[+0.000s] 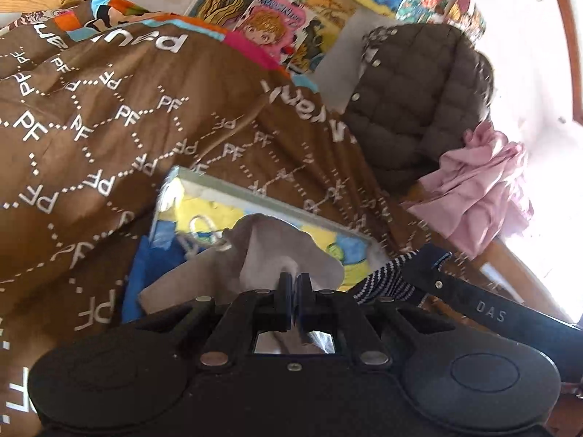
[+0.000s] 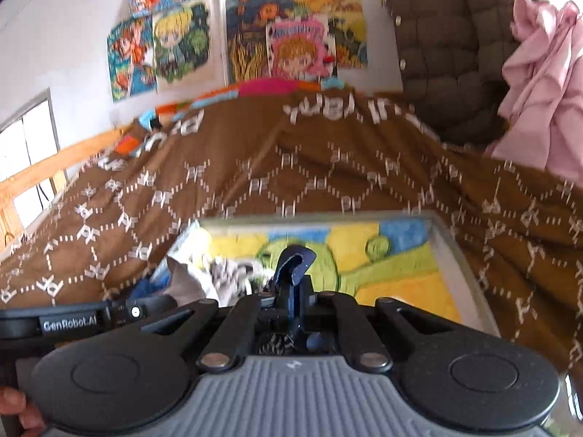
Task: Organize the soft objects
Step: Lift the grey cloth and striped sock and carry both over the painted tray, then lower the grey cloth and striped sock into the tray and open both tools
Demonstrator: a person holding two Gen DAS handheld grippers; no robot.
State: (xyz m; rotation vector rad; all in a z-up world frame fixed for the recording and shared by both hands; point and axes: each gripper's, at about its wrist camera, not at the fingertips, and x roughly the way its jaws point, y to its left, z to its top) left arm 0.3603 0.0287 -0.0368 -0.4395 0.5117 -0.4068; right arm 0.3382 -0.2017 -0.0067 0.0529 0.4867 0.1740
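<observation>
Brown bedspread (image 2: 291, 167); drawings (image 2: 291, 36) cover wall.

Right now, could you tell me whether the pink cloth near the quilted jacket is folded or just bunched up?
Bunched up: the pink cloth hangs in loose, irregular crumples beside the brown quilted jacket, showing no flat folded layers.

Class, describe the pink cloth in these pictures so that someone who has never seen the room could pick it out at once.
Start at the bed with its brown blanket printed with white letters. At its far right end a dark quilted jacket hangs, and the pink cloth is bunched up right beside it. It is the only plain pale pink thing there, thin and crumpled, unlike the puffy jacket.
</observation>
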